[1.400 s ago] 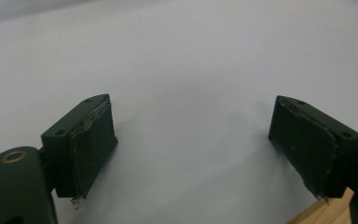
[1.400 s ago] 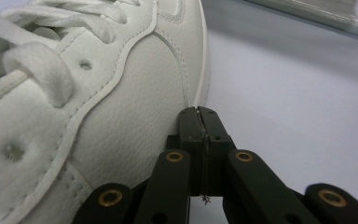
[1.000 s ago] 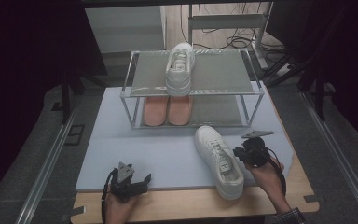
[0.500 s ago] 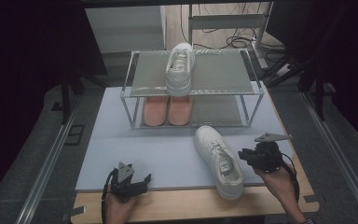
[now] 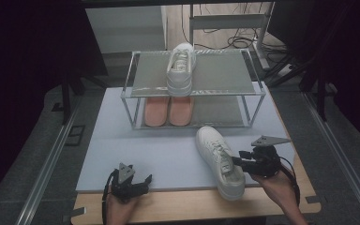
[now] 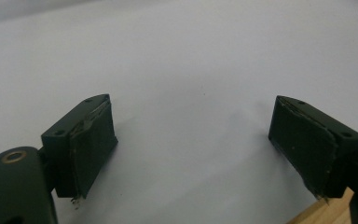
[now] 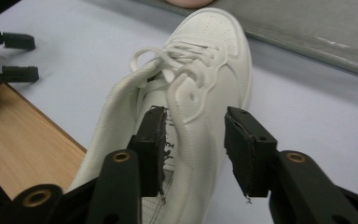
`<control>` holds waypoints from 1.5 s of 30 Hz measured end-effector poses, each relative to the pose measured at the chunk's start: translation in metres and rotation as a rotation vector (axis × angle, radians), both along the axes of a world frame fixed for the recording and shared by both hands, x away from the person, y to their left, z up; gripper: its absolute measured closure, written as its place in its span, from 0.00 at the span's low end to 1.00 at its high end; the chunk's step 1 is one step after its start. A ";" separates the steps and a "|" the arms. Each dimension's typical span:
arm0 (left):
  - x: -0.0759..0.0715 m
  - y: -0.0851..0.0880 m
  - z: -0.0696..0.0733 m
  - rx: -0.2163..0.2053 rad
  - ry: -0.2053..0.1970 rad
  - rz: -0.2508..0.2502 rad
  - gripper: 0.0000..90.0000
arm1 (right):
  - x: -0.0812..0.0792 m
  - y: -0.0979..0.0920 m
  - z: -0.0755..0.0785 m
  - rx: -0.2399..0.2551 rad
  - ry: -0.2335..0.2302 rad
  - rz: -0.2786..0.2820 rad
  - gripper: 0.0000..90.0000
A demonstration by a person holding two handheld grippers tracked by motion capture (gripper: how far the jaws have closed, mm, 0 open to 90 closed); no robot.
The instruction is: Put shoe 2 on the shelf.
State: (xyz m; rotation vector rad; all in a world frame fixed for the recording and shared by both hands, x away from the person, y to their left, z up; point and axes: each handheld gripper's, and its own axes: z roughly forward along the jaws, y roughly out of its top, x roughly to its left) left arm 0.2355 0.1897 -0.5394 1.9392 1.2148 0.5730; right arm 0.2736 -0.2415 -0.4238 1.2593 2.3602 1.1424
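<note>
The right tongs stand beside the right flank of the loose white lace-up sneaker, higher and slightly farther right than a second ago, when they sat low against the shoe. Their jaws have just been opening; in the right gripper view the collar wall of the sneaker lies between the pads, which stand apart and do not press on it. The sneaker has not shifted: it lies on the pale blue mat, toe toward the rack, heel reaching past the mat's near edge over the bare wooden table. The left tongs are unmoved at the near left, jaws wide apart over bare mat.

The two-tier metal shoe rack stands at the far side, carrying a second white sneaker on top and a pair of salmon-pink shoes below. Open mat lies between the left tongs and the sneaker. The table's right edge is near the right hand.
</note>
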 end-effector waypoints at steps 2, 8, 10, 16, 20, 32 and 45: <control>0.000 0.000 0.000 0.000 0.000 0.000 0.16 | 0.001 0.004 -0.002 -0.012 0.002 0.005 0.63; 0.000 0.000 0.000 0.000 0.001 0.000 0.16 | 0.008 0.010 -0.010 -0.029 0.018 0.008 0.62; 0.000 0.000 0.000 0.002 0.001 -0.001 0.16 | 0.010 0.011 -0.012 -0.036 0.023 0.002 0.62; 0.000 0.000 0.000 0.002 0.002 -0.002 0.16 | 0.013 0.012 -0.015 -0.039 0.050 -0.015 0.71; 0.000 0.000 0.000 0.002 0.001 -0.002 0.16 | 0.012 0.013 -0.011 -0.056 0.045 -0.025 0.83; 0.000 0.000 0.000 0.002 0.002 -0.002 0.16 | 0.020 0.001 -0.012 0.098 0.144 -0.072 0.92; 0.000 0.000 0.000 0.002 0.001 -0.002 0.16 | 0.023 -0.013 -0.005 0.268 0.219 -0.088 0.94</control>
